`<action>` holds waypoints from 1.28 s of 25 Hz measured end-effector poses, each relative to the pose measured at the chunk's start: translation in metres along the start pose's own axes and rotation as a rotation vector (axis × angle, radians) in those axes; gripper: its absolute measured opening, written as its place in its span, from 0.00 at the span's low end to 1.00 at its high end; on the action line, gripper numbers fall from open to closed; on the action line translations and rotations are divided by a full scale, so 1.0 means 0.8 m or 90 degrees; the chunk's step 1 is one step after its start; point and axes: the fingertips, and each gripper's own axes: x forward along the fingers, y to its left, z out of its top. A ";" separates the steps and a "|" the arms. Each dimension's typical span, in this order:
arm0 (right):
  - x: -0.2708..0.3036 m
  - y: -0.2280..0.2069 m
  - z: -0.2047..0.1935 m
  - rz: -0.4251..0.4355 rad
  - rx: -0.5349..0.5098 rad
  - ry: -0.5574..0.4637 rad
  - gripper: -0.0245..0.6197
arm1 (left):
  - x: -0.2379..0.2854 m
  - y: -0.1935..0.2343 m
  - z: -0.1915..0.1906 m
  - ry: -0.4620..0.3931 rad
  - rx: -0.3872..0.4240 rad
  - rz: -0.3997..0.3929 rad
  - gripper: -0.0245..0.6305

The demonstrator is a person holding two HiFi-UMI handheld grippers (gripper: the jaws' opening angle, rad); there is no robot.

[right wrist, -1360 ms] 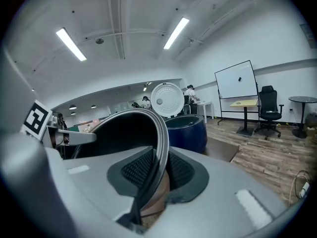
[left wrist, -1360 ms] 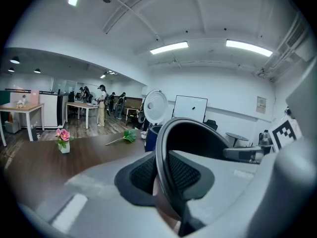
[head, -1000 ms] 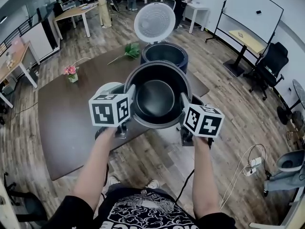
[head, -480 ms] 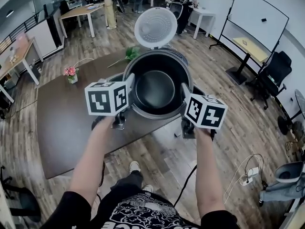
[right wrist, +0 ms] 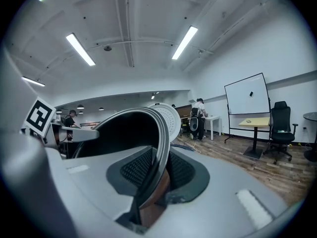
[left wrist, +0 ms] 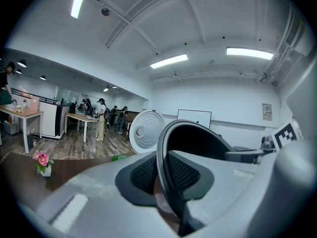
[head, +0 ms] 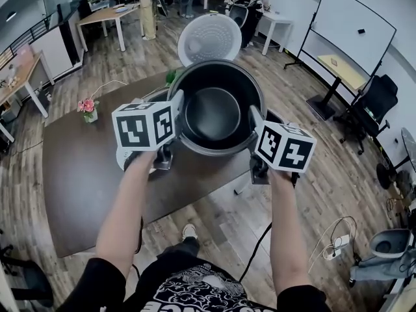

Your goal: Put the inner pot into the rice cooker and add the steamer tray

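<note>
So the inner pot (head: 214, 112) hangs between my two tongs: my left gripper (left wrist: 166, 177) has the pot's left rim between its jaws, my right gripper (right wrist: 156, 175) has the right rim. Right behind the pot stands the rice cooker lid (head: 209, 39). Table (head: 84, 174) is underneath, with the flower vase (head: 87, 109) on its left part. Whiteboard (head: 354, 25) and office chair (head: 376, 96) are off to the right.

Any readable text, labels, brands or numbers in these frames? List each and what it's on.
No legible text anywhere.
marker cubes: black-and-white square patterns only, no letters or digits.
wall notice: too small to read.
shirt print: white graphic, not readable.
inner pot: no markings visible.
</note>
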 end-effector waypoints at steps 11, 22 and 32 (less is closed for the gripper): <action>0.098 -0.035 0.041 -0.022 -0.001 0.005 0.18 | 0.107 0.041 0.033 0.009 -0.016 -0.023 0.14; 0.170 -0.068 0.047 -0.056 0.001 0.037 0.17 | 0.192 0.069 0.033 0.033 -0.044 -0.055 0.14; 0.202 -0.085 0.031 -0.055 0.011 0.075 0.17 | 0.224 0.082 0.013 0.057 -0.063 -0.050 0.14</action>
